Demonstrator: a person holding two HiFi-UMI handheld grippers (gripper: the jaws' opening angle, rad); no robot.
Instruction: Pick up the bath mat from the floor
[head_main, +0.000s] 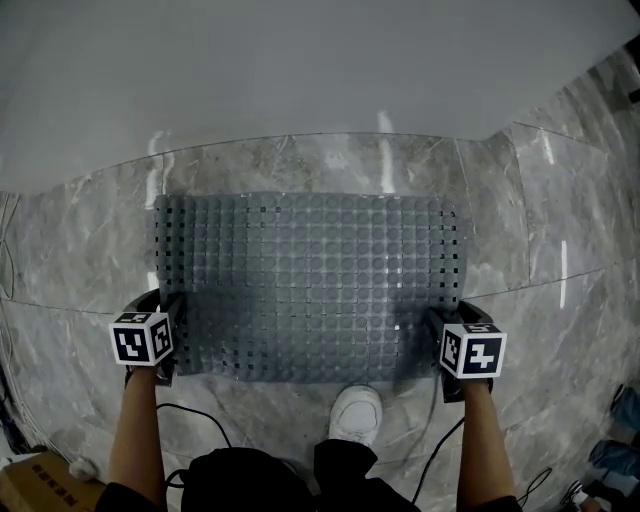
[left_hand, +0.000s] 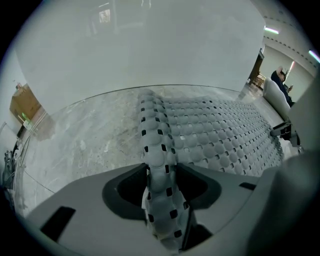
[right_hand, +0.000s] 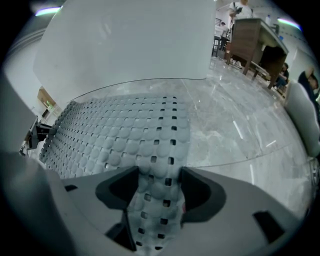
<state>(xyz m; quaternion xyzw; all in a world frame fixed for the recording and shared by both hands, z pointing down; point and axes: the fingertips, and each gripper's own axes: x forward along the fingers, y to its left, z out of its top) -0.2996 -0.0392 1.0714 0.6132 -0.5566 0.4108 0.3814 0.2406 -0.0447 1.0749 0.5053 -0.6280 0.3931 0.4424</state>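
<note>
The bath mat (head_main: 310, 285) lies on the floor (head_main: 560, 230). At its 8 o'clock corner the left gripper (left_hand: 161, 182) has its jaws pinching the raised edge. At 4 o'clock the right gripper (right_hand: 160, 187) has its jaws wide, straddling the edge.

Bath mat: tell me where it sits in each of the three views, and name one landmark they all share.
Head view: bath mat mid-frame.
Left gripper view: mat centre to right, its edge running down into the left gripper claw.
Right gripper view: mat centre to left, its edge inside the right gripper claw.
Shared landmark: the white wall behind the mat.
</note>
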